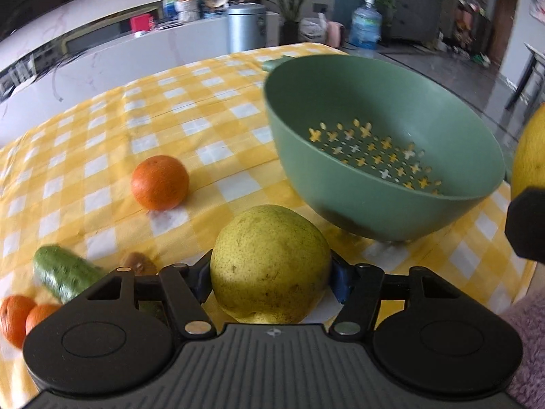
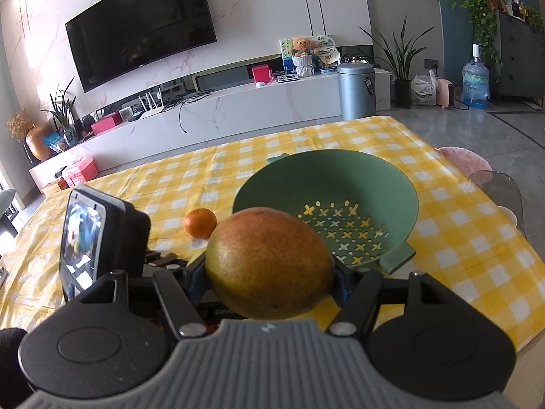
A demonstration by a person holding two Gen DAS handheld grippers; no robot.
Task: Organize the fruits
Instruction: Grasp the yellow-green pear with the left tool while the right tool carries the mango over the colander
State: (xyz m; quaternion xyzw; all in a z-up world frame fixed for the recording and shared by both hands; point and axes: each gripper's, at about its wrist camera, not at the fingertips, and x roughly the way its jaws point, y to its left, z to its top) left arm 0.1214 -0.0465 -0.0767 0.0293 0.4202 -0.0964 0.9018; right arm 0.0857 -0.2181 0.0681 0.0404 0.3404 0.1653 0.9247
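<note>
Left tool [image 1: 270,277] squeezes the pear [image 1: 269,266]; right tool [image 2: 270,277] grips the mango [image 2: 269,262], both for the green bowl [image 2: 279,173] at twelve o'clock.

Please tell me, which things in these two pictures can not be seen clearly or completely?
- Left wrist view: the cucumber is blurred, its near end hidden behind the left gripper.
- Left wrist view: two small oranges are cut by the left edge and partly hidden by the gripper.
- Left wrist view: a small brown thing is too blurred to name.
- Right wrist view: the mango hides the colander's near rim.
</note>
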